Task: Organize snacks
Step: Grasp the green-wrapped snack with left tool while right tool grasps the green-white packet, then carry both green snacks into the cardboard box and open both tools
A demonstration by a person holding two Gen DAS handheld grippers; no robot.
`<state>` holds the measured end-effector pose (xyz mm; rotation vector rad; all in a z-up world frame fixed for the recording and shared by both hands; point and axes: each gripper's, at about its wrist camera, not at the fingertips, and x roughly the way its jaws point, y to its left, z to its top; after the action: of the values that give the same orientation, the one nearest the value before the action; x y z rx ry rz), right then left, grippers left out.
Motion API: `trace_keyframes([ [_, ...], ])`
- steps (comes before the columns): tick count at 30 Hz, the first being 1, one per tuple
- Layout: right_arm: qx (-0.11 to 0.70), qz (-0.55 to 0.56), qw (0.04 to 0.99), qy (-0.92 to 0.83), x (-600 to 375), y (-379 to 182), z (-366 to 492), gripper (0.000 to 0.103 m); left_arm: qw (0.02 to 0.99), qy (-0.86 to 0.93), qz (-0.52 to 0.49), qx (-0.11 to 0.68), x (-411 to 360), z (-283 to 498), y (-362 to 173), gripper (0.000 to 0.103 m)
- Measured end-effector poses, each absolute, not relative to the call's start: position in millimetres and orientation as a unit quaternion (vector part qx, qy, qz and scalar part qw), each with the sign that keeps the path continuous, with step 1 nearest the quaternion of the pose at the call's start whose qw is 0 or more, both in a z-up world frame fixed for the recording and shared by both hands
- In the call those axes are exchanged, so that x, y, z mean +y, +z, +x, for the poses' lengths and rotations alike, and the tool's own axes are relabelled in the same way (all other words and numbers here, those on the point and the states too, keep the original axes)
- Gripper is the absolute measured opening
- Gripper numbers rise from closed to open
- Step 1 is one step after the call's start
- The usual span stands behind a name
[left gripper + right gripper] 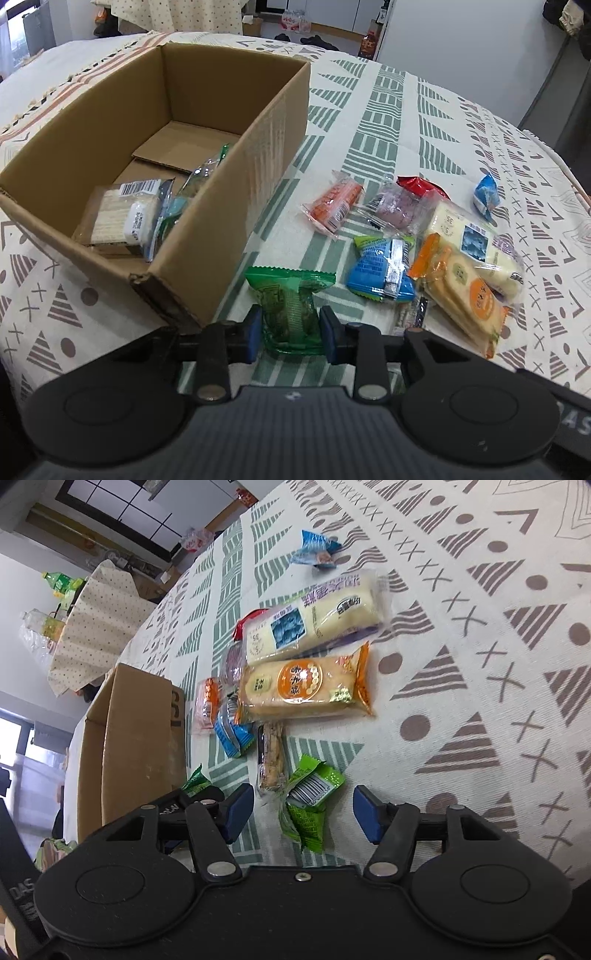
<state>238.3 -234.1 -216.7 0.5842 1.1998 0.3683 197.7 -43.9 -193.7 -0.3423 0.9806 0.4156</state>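
Observation:
In the left wrist view my left gripper (291,332) is shut on a dark green snack packet (290,302), with both blue pads pressed into its sides. It sits just off the near corner of the open cardboard box (273,110). The box holds a white-labelled packet (122,218) and a clear green-edged one (192,188). In the right wrist view my right gripper (303,816) is open. A light green packet with a barcode (312,794) lies on the cloth between its pads, untouched.
Loose snacks lie on the patterned tablecloth (480,646): an orange cracker pack (303,686), a white cake pack (317,620), a brown bar (271,760), blue packets (234,734) and a small blue one (314,550). The box (136,738) stands to the left.

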Motion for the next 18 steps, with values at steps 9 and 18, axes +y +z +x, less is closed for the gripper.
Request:
trace_keyframes([
  [9, 0.565, 0.258, 0.764, 0.174, -223.9, -220.9, 237.9, 0.028, 0.843, 0.174, -0.164, 0.481, -43.2, 193.2, -174.0, 0.031],
  [18, 0.527, 0.243, 0.796, 0.172, -227.7, -201.6, 224.4, 0.025, 0.858, 0.146, -0.173, 0.462, -38.1, 180.2, -142.8, 0.031],
])
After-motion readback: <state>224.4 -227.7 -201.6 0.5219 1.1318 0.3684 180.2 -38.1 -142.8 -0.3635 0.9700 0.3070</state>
